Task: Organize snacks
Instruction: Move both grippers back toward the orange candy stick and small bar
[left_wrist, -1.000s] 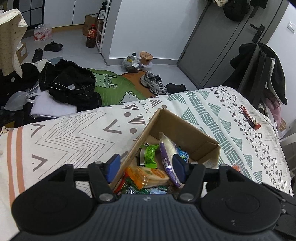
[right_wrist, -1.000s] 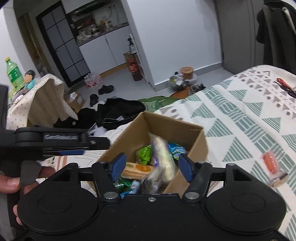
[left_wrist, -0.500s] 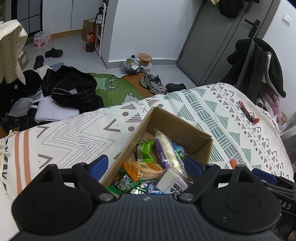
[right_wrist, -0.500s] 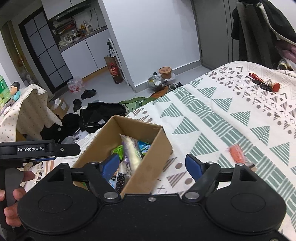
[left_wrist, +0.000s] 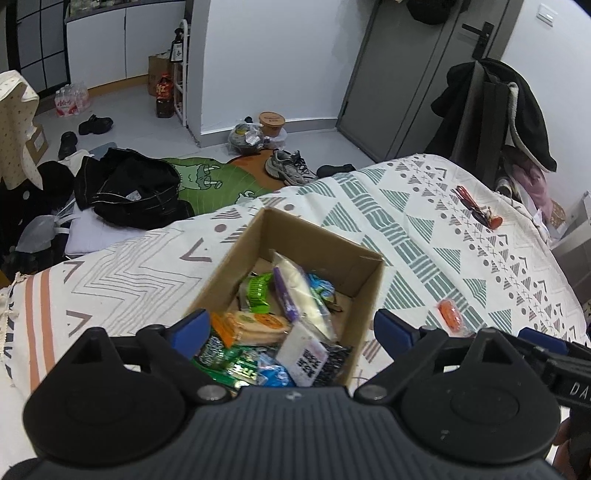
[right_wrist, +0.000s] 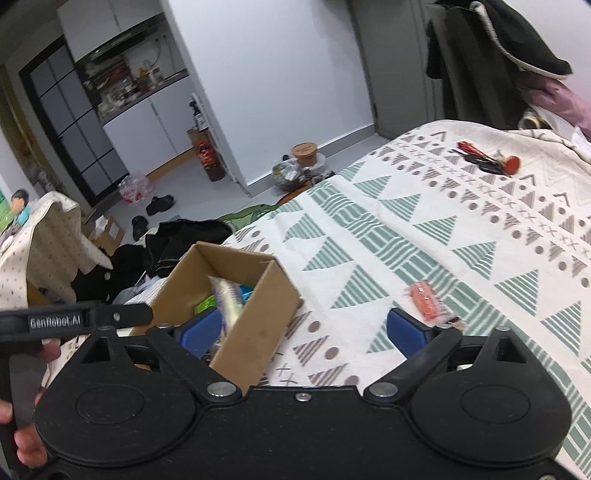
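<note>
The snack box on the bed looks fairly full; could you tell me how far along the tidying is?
Done: many packets sit in the cardboard box. In hand: nothing; the left gripper and right gripper are opening with empty jaws. Left: one orange snack packet lies on the bedspread.

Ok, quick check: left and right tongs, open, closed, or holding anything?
Left tongs: opening wide, holding nothing; the snack box sits beyond them.
Right tongs: opening wide, holding nothing; the orange snack lies loose on the bedspread.

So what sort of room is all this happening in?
Probably a small lived-in studio flat: a patterned bedspread under the snack box, kitchen cabinets behind, and shoes and clothes on the floor.
</note>
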